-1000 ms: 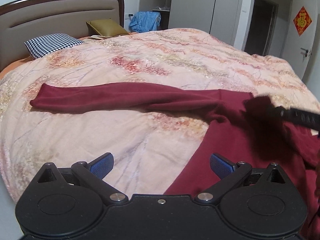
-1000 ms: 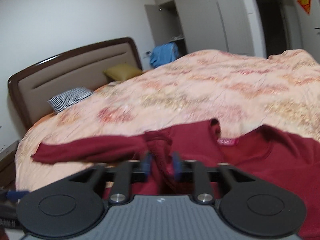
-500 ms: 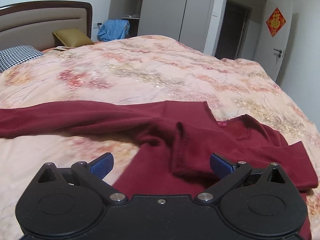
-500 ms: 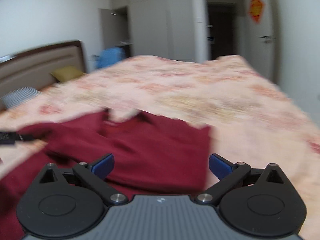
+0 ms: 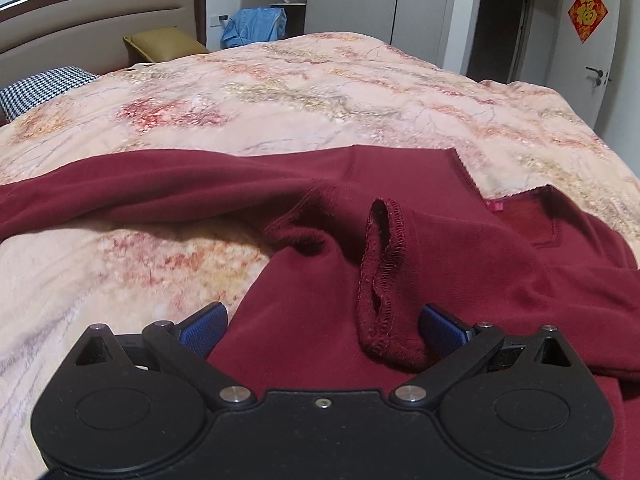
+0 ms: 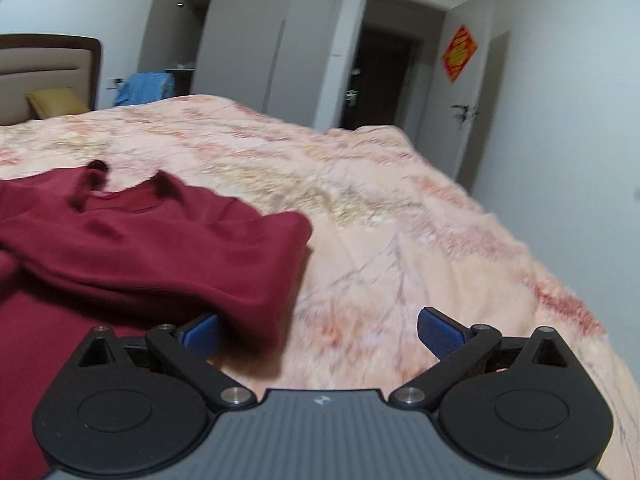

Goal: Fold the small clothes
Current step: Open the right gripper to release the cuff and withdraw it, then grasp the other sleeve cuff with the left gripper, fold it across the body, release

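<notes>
We hold both the left gripper (image 5: 322, 326) and the right gripper (image 6: 318, 330) spread wide and empty—the red sweater (image 5: 460, 280) lies on the bedspread (image 5: 300, 92), one sleeve folded across, seemingly awaiting our next pinch.

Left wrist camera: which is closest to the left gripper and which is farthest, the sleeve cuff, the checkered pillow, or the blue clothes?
From the left gripper:
1. Sleeve cuff, just ahead, between the fingers.
2. Checkered pillow, far left, by the headboard.
3. Blue clothes, beyond the bed, at the back.
</notes>
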### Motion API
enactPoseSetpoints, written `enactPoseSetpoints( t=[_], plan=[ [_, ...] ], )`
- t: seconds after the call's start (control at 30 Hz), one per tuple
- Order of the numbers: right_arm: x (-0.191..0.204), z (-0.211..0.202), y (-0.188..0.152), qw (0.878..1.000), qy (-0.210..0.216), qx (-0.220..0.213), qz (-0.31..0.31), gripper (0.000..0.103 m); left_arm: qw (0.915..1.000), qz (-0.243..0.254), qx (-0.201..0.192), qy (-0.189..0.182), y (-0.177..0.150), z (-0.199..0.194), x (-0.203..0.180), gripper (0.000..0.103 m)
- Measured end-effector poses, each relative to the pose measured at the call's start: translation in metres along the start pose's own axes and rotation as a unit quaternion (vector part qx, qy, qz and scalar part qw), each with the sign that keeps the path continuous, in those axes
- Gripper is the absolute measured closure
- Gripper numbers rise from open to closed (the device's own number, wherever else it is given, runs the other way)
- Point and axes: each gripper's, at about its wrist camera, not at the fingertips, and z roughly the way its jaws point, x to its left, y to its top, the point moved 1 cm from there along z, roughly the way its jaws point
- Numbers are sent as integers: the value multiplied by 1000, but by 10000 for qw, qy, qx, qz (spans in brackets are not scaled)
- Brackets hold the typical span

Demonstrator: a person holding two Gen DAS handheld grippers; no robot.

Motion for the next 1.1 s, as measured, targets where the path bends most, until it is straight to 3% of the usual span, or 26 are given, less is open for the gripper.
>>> enactPoseSetpoints(
  t=[0.2, 0.3, 0.43, 0.6, 0.8, 0.97, 1.1],
  plan=[
    [-15, -14, -4, 9933, -971, -412, 473, 1, 9999, 154, -20, 50, -8, -3, -4, 0],
    [-18, -5, -14, 9941, -954, 22, 518, 1, 9997, 223, -39, 97, -11, -1, -5, 0],
    [-18, -6, -13, 9946, -911, 84, 486, 1, 9998, 187, -7, 1, -9, -5, -1, 1],
    [-19, -16, -15, 9970, -508, 374, 460, 0, 9996, 76, 40, -251, -7, -24, 15, 1],
    [-21, -54, -15, 9970, 40, 187, 746, 0, 9997, -38, -21, -230, 0, -50, 50, 1],
    [-4, -73, -6, 9947, 708, 131, 731, 0, 9977, -587, -84, 333, 16, -50, 115, 1],
    [22, -84, -4, 9929, 1054, 42, 544, 0, 9892, -1121, -159, 928, 26, -41, 178, 1]
  ],
)
